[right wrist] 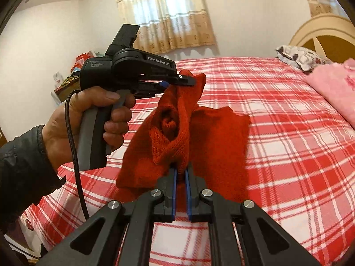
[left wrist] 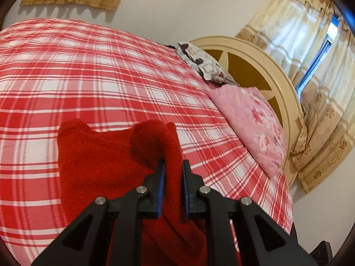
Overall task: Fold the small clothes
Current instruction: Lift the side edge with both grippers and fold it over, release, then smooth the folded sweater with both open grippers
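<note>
Red knit garment (right wrist: 177, 130) hangs over the plaid bed (right wrist: 288, 155), lifted at two spots: the left tool (right wrist: 188, 81) clamps its upper edge, the right tool (right wrist: 180, 173) pinches a fold nearer the bed's foot, away from the pink pillow (right wrist: 332, 84).
</note>
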Demonstrator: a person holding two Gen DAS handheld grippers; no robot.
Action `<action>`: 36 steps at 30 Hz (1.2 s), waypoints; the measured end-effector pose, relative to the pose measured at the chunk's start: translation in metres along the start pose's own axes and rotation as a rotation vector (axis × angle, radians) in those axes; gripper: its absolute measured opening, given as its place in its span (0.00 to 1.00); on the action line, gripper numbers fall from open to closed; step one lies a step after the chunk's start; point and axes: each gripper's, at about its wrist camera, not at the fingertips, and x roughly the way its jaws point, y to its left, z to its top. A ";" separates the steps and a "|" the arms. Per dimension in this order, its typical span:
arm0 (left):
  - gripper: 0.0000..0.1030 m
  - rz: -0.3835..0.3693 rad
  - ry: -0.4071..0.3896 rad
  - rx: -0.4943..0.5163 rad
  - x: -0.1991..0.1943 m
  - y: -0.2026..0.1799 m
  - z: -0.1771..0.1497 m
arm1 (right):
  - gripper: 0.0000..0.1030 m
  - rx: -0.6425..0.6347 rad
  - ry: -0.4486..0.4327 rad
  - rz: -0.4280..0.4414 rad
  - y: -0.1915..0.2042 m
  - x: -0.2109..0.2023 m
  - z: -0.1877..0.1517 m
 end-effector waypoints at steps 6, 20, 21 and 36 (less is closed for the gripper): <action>0.13 -0.014 0.033 0.036 0.018 -0.021 -0.001 | 0.06 0.082 0.032 0.011 -0.026 -0.004 -0.008; 0.28 0.092 0.053 0.254 0.041 -0.061 -0.019 | 0.07 0.292 0.121 0.077 -0.070 0.010 -0.036; 0.35 0.098 0.036 0.276 0.033 -0.064 -0.021 | 0.08 0.309 0.122 0.085 -0.073 0.010 -0.037; 0.68 0.304 -0.019 0.325 -0.023 -0.002 -0.107 | 0.49 0.215 0.016 0.007 -0.057 0.018 0.033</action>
